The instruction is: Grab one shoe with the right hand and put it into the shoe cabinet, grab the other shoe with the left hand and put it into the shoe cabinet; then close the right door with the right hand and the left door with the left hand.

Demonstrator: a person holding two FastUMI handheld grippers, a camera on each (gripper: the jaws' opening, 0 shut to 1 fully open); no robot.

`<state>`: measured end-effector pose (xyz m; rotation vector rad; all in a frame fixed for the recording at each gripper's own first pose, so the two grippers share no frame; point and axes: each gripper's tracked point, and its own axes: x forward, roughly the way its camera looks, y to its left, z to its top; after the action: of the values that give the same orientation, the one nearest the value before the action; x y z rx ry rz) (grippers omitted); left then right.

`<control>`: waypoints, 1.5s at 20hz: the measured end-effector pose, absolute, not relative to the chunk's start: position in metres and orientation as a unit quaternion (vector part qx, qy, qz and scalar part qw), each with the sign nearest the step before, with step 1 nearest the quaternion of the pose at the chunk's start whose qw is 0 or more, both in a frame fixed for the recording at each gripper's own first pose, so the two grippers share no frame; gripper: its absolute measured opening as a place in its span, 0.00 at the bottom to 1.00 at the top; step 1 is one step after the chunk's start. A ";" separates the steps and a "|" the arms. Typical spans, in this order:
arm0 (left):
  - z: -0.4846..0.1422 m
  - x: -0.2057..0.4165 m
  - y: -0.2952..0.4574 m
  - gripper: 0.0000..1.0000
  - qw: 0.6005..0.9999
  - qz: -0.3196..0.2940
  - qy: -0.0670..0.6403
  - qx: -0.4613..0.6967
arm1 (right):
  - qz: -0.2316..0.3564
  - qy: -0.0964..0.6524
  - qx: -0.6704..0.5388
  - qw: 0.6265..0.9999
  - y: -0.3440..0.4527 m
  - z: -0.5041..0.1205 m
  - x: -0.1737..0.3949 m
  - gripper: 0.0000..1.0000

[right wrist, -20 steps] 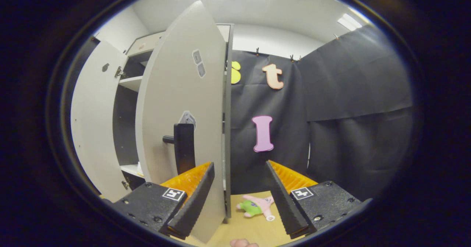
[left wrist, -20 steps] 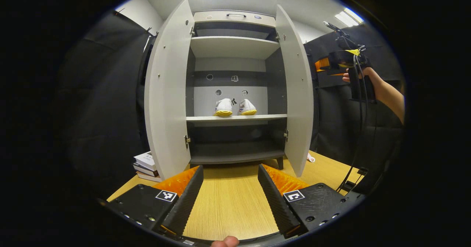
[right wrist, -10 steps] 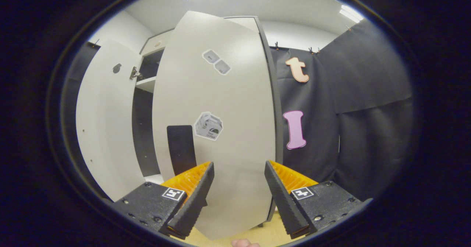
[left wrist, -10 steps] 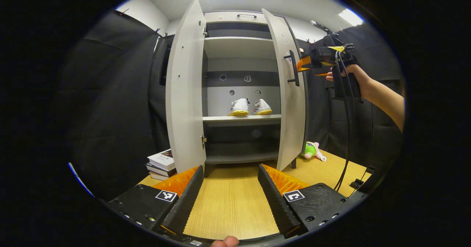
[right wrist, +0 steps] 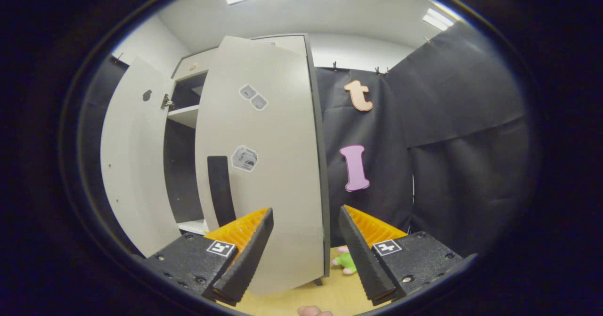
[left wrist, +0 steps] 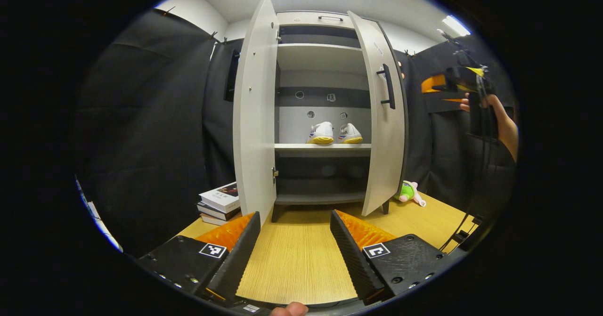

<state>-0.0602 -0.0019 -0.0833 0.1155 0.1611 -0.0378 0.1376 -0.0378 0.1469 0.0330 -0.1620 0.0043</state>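
White shoes inside half-open cabinet

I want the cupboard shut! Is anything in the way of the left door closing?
Nothing visible blocks it. The left door stands wide open, both shoes sit well back on the shelf, and the books lie outside, on the door's far side. The left claw hangs open, away from it.

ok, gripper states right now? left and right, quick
Left gripper: open, holding nothing, above the table.
Right gripper: open, holding nothing, facing the right door.
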 end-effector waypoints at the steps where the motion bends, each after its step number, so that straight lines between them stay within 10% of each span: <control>1: -0.085 -0.060 -0.001 0.89 0.995 -0.018 0.083 0.057 | -0.005 -0.081 0.014 0.997 -0.041 0.135 0.127 0.92; 15: -0.059 -0.052 -0.024 0.89 0.997 -0.036 0.056 0.033 | 0.005 -0.007 -0.050 0.999 0.005 -0.025 0.017 0.92; 27: 0.043 -0.021 0.110 0.77 0.992 0.115 -0.018 0.054 | -0.021 0.002 -0.027 0.999 -0.029 -0.036 0.023 0.92; 30: 0.078 -0.001 0.144 0.91 0.987 0.142 -0.043 0.056 | -0.025 0.001 -0.013 1.000 -0.032 -0.036 0.022 0.92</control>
<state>-0.0007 0.1440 0.0778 0.1123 -0.0861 0.2846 0.0225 -0.0317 -0.0356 -0.0265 0.0012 -0.0507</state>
